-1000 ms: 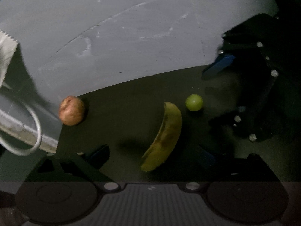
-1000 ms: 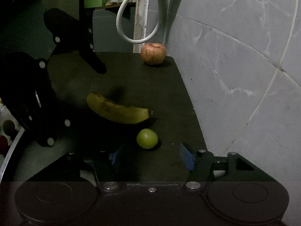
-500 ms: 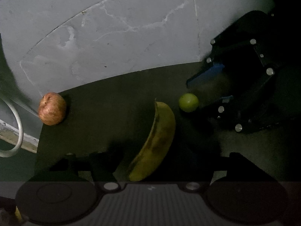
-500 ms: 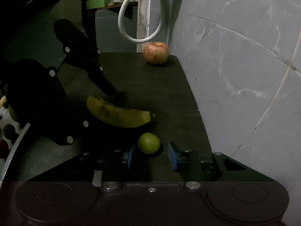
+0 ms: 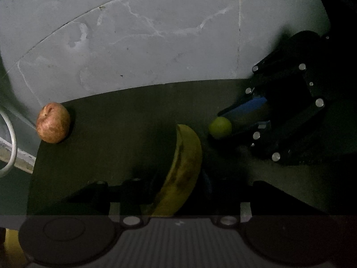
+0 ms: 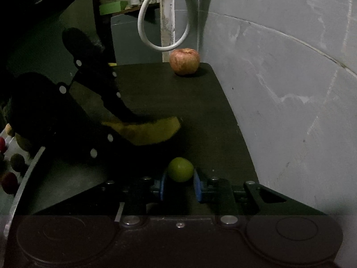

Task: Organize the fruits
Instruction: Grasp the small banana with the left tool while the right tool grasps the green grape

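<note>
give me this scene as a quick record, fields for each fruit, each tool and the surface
surface: dark mat beside a grey wall
apple: at the mat's far corner, untouched
banana: lying on the mat, between the left tool's fingers
lime: on the mat, between the right tool's blue pads
left tool: around the banana, grip unclear
right tool: pads close on both sides of the lime, contact unclear
side items: small fruits at the left edge
</note>
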The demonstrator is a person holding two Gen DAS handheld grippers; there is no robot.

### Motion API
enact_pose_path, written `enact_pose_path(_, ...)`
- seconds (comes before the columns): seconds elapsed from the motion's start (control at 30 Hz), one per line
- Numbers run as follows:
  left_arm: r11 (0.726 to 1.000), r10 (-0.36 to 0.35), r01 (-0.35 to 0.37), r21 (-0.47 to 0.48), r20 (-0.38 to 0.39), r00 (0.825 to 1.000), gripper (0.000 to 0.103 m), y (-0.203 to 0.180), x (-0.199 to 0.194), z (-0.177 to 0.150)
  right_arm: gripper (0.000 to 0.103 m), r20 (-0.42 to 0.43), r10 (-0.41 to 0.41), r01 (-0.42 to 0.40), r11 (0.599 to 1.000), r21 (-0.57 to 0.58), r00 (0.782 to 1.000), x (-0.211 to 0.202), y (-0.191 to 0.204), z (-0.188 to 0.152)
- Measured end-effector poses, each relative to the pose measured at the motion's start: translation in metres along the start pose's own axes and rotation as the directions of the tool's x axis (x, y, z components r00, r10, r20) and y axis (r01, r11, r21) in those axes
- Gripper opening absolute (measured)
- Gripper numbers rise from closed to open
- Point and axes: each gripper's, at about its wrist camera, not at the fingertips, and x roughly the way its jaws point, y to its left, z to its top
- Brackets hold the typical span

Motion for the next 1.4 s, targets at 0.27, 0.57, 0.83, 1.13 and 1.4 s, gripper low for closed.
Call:
enact_pose_path(0.27,0.975,0.000,-0.015,-0.222,-0.066,0.998,0.033,0.008,-0.003,-0.001,0.026,-0.003,-0.014,0.014,0.999,0.035,1.000,-0.016,0.007,-0.007)
enact_pose_path(0.57,0.895,-0.067,0.039,-0.444,-0.048,0.997,0.032,0.004,-0.021,-0.015,0.026,0.020,-0.029,0.029,0.999,0.046,0.999,-0.040,0.019,-0.013)
enact_pose_path(0.83,0.833,-0.078,0.068,-0.549,0.005,0.997,0.031,-0.013,-0.053,-0.029,0.026,0.036,-0.038,0.036,0.998,0.053,0.999,-0.062,0.033,-0.018)
enact_pose_path(1.13,0.810,-0.038,0.058,-0.584,0.046,0.998,0.031,-0.029,-0.085,-0.044,0.026,0.055,-0.036,0.033,0.998,0.045,0.998,-0.080,0.052,-0.018)
enact_pose_path(1.4,0.796,-0.017,0.053,-0.604,0.065,0.998,0.031,-0.042,-0.112,-0.060,0.026,0.073,-0.016,0.014,1.000,0.026,0.997,-0.095,0.075,-0.022)
